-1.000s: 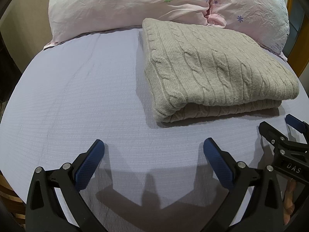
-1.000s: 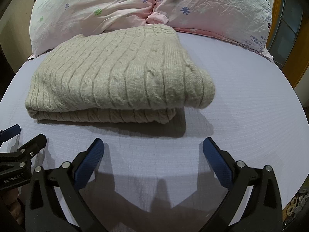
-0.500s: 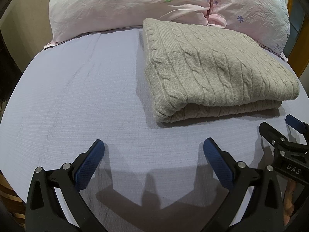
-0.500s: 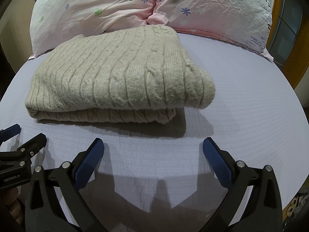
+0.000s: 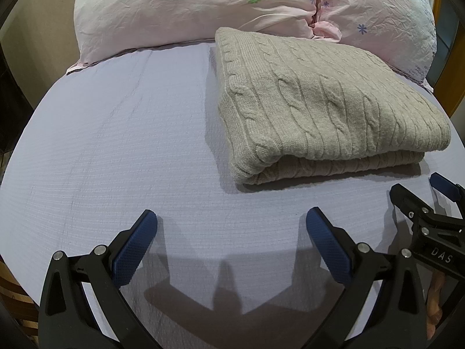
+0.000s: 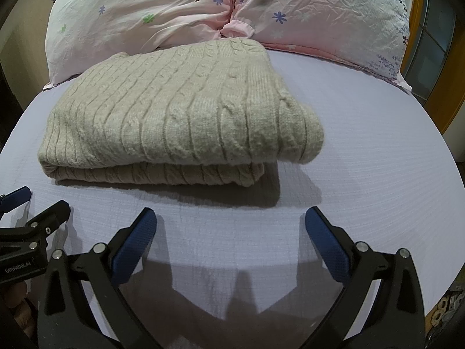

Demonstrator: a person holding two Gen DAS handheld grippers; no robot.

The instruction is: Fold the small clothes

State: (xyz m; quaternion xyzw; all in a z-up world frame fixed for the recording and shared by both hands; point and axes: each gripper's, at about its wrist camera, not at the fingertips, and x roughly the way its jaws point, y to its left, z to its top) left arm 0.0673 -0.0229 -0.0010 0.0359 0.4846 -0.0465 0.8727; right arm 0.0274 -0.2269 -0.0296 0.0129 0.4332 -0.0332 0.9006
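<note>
A beige cable-knit sweater (image 5: 319, 101) lies folded in a thick rectangle on the lilac bed sheet (image 5: 116, 145); it also shows in the right wrist view (image 6: 180, 119). My left gripper (image 5: 231, 226) is open and empty, held over the sheet in front of the sweater's left corner. My right gripper (image 6: 231, 224) is open and empty, in front of the sweater's near edge. The right gripper shows at the right edge of the left wrist view (image 5: 430, 203). The left gripper shows at the left edge of the right wrist view (image 6: 32, 212).
Two pink flowered pillows (image 5: 203, 5) lean behind the sweater, also in the right wrist view (image 6: 319, 14). The bed's near edge runs just under both grippers. A wooden frame (image 6: 453, 67) stands at the far right.
</note>
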